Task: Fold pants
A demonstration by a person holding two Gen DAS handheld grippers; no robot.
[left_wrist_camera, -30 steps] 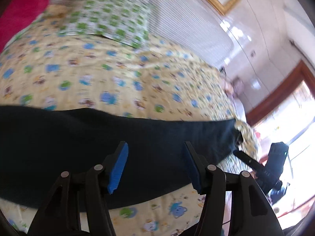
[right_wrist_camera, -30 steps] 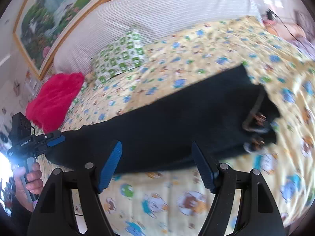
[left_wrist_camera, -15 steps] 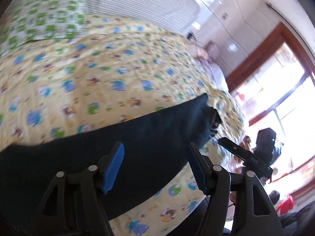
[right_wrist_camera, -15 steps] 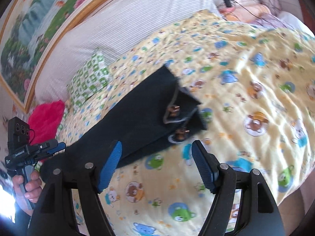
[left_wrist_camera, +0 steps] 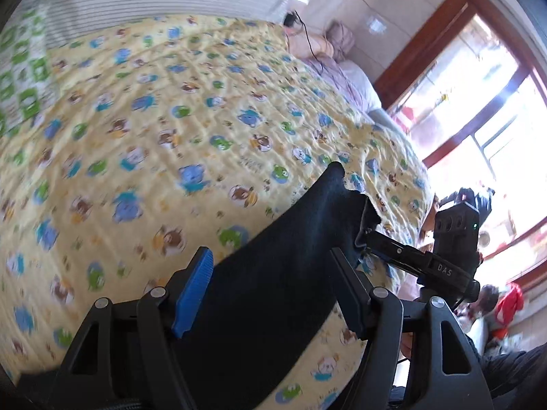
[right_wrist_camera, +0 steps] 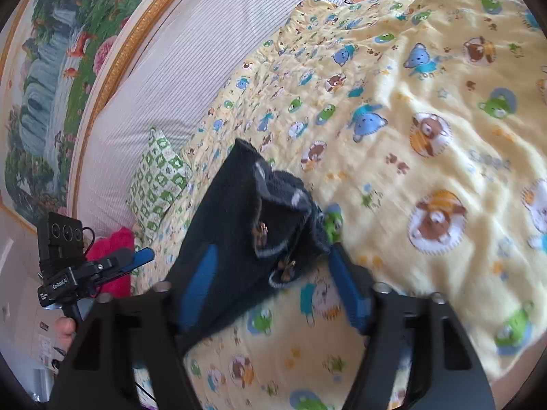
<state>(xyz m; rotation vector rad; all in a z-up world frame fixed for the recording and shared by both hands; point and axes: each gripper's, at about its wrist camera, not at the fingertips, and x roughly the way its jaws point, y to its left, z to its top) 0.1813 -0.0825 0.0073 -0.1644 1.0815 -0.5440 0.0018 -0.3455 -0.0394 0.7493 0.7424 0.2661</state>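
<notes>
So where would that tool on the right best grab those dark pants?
Probably the waistband end of the pants, by the two metal buttons. That end lies bunched and slightly raised off the yellow quilt, directly ahead of the open right tool. Coming in low from the near bed edge would let one finger slip under the thick edge; the flat middle offers no edge to pinch.

Our left hand-held gripper [left_wrist_camera: 270,294] has black arms, silver screws and blue finger pads [left_wrist_camera: 193,292]. Our right hand-held gripper [right_wrist_camera: 273,287] matches; "DAS" marks its side, bare fingers [right_wrist_camera: 65,328] behind the other's handle.
</notes>
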